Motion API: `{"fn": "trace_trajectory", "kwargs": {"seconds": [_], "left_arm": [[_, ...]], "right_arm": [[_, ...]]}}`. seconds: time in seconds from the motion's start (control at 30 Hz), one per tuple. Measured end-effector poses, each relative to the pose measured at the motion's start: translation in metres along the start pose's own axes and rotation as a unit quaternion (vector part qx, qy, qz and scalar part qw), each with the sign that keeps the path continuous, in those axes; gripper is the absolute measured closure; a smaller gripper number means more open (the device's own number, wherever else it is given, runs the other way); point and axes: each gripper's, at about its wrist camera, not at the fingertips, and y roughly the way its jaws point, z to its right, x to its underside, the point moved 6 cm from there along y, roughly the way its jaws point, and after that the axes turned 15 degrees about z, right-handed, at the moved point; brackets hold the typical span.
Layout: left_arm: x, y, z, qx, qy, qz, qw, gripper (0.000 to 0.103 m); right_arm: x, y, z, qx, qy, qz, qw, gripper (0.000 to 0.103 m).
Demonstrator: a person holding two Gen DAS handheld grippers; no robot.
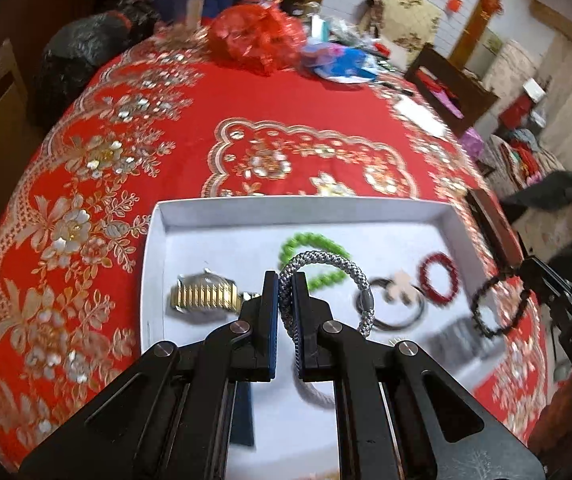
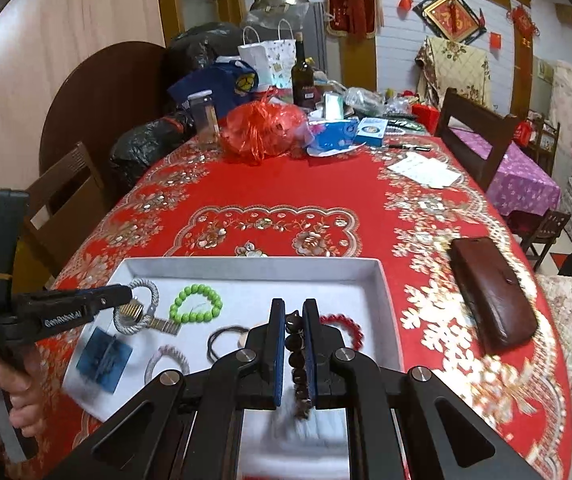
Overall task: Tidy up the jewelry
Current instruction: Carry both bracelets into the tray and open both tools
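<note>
In the left wrist view my left gripper [image 1: 284, 276] is shut on a silver braided rope bracelet [image 1: 325, 259], held above a white tray [image 1: 158, 240]. In the tray lie a green bead bracelet [image 1: 305, 239], a gold watch [image 1: 206, 298], a red bead bracelet [image 1: 439, 282] and a black hair tie [image 1: 401, 320]. At the right edge, my right gripper [image 1: 519, 271] carries a dark bead bracelet [image 1: 493, 308]. The right wrist view shows my right gripper [image 2: 294, 304] shut on the dark bead bracelet [image 2: 295, 356] over the tray's [image 2: 246, 265] near right part. My left gripper [image 2: 128, 291] holds the rope bracelet [image 2: 142, 304] at the left.
A brown leather case [image 2: 493, 296] lies on the red floral tablecloth [image 2: 286, 192] to the right of the tray. A blue square card [image 2: 104, 354] and a pale bracelet [image 2: 166, 360] sit in the tray. A red plastic bag [image 2: 262, 128], a bottle [image 2: 301, 72] and chairs [image 2: 473, 132] stand farther back.
</note>
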Motion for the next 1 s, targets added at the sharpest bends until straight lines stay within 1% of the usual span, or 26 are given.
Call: {"fn": "trace_trajectory", "kwargs": {"seconds": [0.1,0.17,0.23,0.37,0.47,0.53,0.6,0.77,0.87,0.93,1.0], "left_arm": [[0.002,0.017,-0.010,-0.015,-0.007,-0.014,0.9998,0.098],[-0.001,0.025,-0.016,-0.024,-0.010,-0.014,0.9996,0.098],[-0.005,0.031,-0.022,-0.025,-0.024,-0.012,0.9993,0.098],[-0.011,0.038,-0.023,-0.029,-0.019,-0.007,0.9994,0.098],[-0.010,0.045,-0.028,-0.040,-0.025,-0.010,0.9988,0.098],[-0.009,0.048,-0.028,-0.039,-0.026,-0.013,0.9988,0.098],[-0.010,0.048,-0.028,-0.040,-0.021,-0.009,0.9989,0.098],[-0.012,0.050,-0.034,-0.045,-0.024,-0.008,0.9987,0.098],[-0.011,0.051,-0.038,-0.050,-0.024,-0.008,0.9984,0.098],[-0.009,0.052,-0.038,-0.051,-0.022,-0.012,0.9984,0.097],[-0.007,0.052,-0.040,-0.057,-0.024,-0.012,0.9980,0.092]], "right_arm": [[-0.004,0.017,-0.003,-0.009,0.009,0.000,1.000,0.095],[-0.005,0.026,-0.006,-0.015,0.014,-0.001,1.000,0.095],[-0.006,0.035,-0.011,-0.025,0.020,-0.005,0.999,0.095],[-0.005,0.049,-0.017,-0.031,0.022,-0.010,0.999,0.095],[0.000,0.062,-0.020,-0.033,0.029,-0.021,0.999,0.095],[0.003,0.066,-0.021,-0.026,0.029,-0.024,0.999,0.095],[0.002,0.070,-0.024,-0.031,0.036,-0.027,0.999,0.095],[-0.004,0.069,-0.039,-0.048,0.033,-0.016,0.998,0.095],[-0.001,0.073,-0.033,-0.040,0.037,-0.017,0.998,0.095],[0.007,0.078,-0.018,-0.022,0.050,-0.019,0.998,0.095],[0.013,0.082,-0.001,-0.016,0.078,-0.026,0.997,0.093]]}}
